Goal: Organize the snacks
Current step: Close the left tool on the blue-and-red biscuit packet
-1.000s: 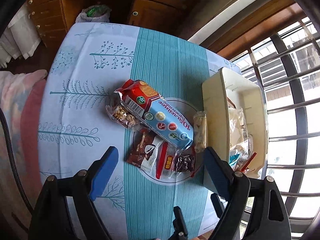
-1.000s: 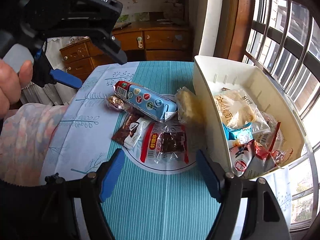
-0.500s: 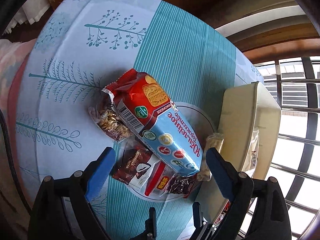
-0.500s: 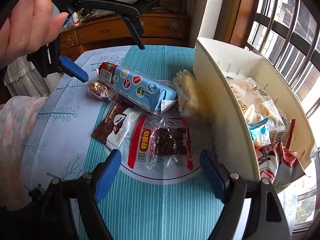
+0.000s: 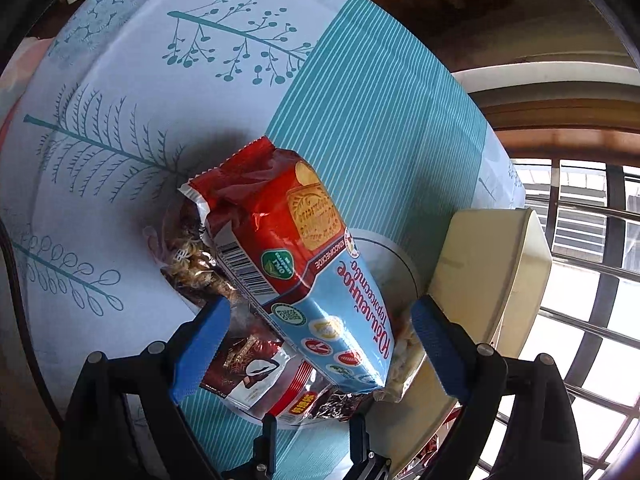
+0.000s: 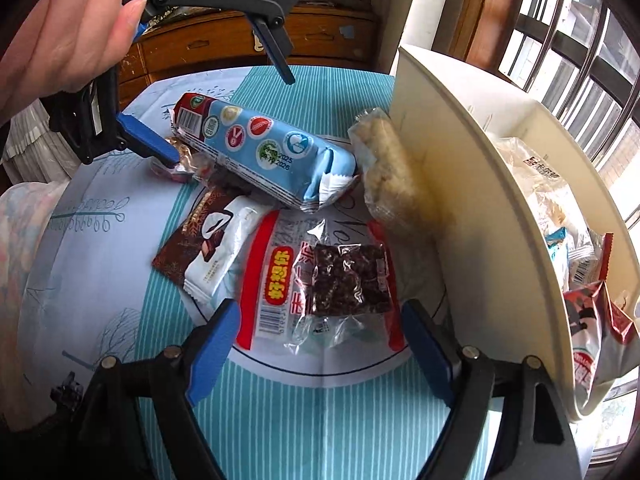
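Observation:
A long red and blue biscuit pack point(image 5: 304, 256) lies across other snacks on the table; it also shows in the right wrist view point(image 6: 260, 148). My left gripper point(image 5: 316, 332) is open and straddles the pack's blue end, just above it. My right gripper point(image 6: 316, 332) is open and hovers at the near edge of a clear and red packet with a dark cake point(image 6: 320, 280). A brown and white chocolate bar point(image 6: 208, 248), a nut snack point(image 5: 192, 260) and a pale rice cake pack point(image 6: 392, 176) lie around them. A cream bin point(image 6: 480, 184) holds several snacks.
The table wears a teal striped and white leaf-print cloth point(image 5: 380, 100). Wooden drawers point(image 6: 224, 44) stand behind it. A barred window point(image 6: 580, 52) is to the right, close beyond the bin. A pink patterned cushion point(image 6: 24, 240) lies at the left.
My left gripper has come down and forward over the biscuit pack, which now sits between its fingers. My right gripper has moved closer to the dark cake packet. Both stay open.

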Available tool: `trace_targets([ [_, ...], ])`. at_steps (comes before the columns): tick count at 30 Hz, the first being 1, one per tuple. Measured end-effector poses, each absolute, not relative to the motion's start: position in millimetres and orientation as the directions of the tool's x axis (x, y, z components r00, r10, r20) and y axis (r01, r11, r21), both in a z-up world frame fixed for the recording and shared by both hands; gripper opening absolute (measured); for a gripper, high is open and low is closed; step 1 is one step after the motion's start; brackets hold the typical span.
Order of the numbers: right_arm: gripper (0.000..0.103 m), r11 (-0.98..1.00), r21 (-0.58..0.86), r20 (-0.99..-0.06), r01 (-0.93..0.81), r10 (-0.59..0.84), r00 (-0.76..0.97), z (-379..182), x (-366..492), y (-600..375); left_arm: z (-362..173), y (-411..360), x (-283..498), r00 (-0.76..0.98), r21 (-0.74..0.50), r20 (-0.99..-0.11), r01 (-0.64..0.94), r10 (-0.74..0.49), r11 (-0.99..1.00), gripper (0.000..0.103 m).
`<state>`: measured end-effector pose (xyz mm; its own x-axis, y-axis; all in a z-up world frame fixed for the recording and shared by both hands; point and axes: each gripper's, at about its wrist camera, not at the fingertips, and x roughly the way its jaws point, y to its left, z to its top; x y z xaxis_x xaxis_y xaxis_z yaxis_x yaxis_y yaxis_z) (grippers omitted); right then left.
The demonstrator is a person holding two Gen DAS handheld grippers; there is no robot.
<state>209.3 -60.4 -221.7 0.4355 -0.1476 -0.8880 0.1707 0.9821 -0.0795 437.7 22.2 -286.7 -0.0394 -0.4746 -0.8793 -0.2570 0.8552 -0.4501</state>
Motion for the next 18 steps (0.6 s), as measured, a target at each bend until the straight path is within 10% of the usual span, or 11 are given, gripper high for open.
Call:
trace_targets([
  [18, 0.084, 0.985, -0.099, -0.889, 0.142, -0.151, 0.432, -235.6, 213.7, -52.7, -292.5, 23.4, 446.5, -0.041, -0.447, -0.869, -0.359, -0.493, 0.819, 0.078],
])
